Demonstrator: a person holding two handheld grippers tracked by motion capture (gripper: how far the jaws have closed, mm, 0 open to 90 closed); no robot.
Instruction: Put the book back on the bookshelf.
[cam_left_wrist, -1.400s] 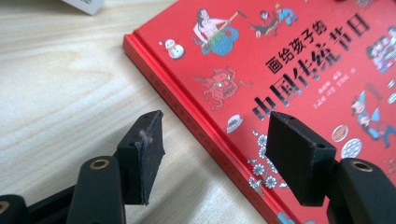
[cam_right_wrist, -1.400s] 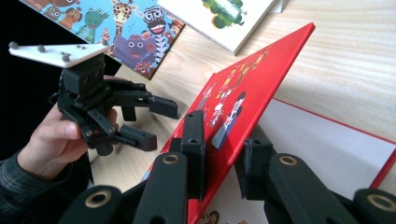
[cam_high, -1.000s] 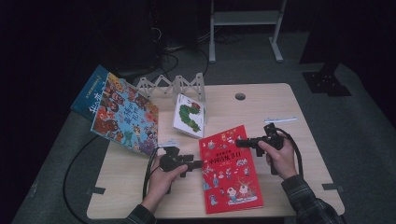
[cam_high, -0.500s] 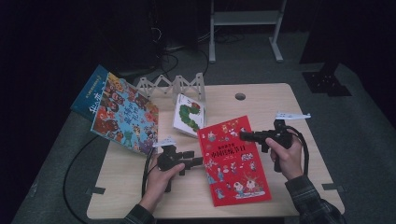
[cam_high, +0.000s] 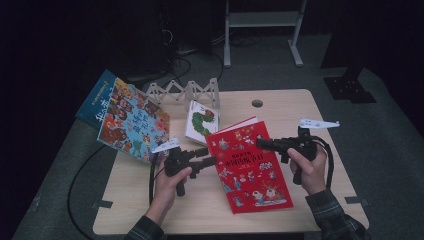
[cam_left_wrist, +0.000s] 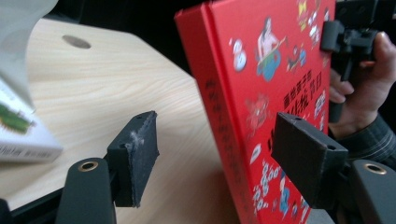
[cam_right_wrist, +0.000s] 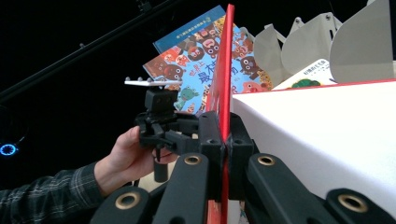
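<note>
Pinching the red book's (cam_high: 248, 167) front cover, right gripper (cam_right_wrist: 225, 140): jaws pressed together on it, cover lifted on edge. Left gripper (cam_left_wrist: 215, 158): jaws spread and just been opening, spine edge between them, one pad against the cover. Book sits mid-table (cam_high: 280, 102), long axis running away from the person, tilted.

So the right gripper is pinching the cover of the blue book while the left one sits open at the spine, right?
Not quite: the right gripper is clamped on the cover of the red book, not the blue one, as the right gripper view shows. The left gripper does sit open around its spine.
</note>
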